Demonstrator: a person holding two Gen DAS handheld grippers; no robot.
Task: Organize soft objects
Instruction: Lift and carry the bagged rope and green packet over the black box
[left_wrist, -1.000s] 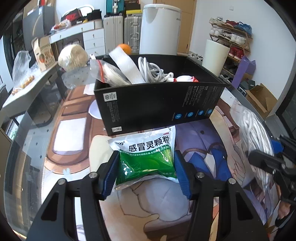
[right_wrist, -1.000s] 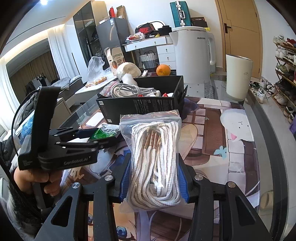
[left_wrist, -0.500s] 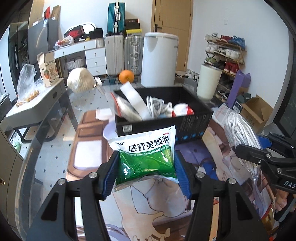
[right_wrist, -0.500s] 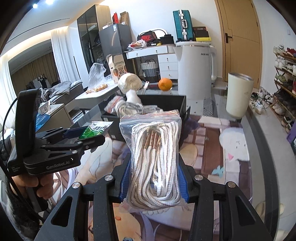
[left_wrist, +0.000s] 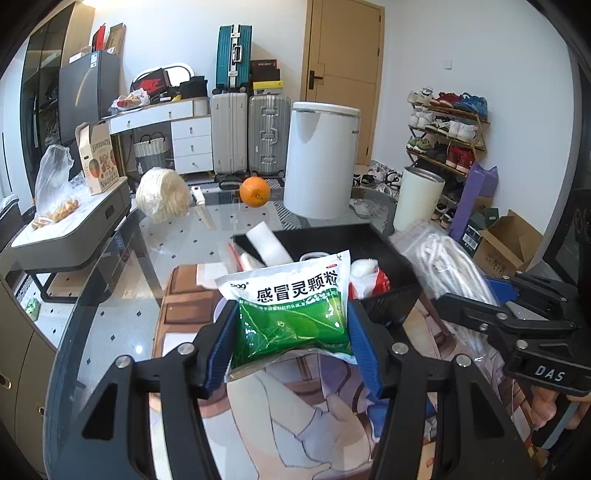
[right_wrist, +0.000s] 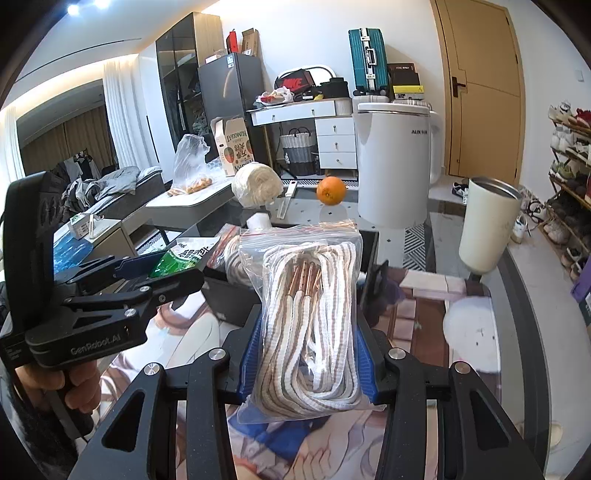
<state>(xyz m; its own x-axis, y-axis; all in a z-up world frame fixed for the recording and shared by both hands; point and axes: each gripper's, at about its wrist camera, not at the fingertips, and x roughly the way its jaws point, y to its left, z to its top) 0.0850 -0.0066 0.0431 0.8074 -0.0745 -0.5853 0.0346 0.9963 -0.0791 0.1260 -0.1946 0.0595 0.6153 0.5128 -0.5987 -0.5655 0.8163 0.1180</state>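
My left gripper (left_wrist: 290, 347) is shut on a green and white medicine pouch (left_wrist: 291, 314) and holds it in the air in front of a black box (left_wrist: 373, 254). My right gripper (right_wrist: 308, 354) is shut on a clear zip bag of white striped rope (right_wrist: 310, 317), also lifted above the table. The box holds a white foam roll (left_wrist: 266, 247), a red and white packet (left_wrist: 369, 275) and other soft items. Each gripper shows in the other's view: the right one (left_wrist: 491, 295) beside the box, the left one (right_wrist: 147, 273) with the pouch (right_wrist: 181, 256).
The glass table carries a printed mat (left_wrist: 295, 417), a ball of yarn (left_wrist: 162, 199), an orange (left_wrist: 255, 192), a large white appliance (left_wrist: 319, 158) and a cream tumbler (left_wrist: 417, 199). A grey side table (left_wrist: 70, 229), suitcases and a shoe rack stand beyond.
Both grippers have risen and drawn back from the box with their loads, so I now look down into the box from above. Both grips are unchanged.
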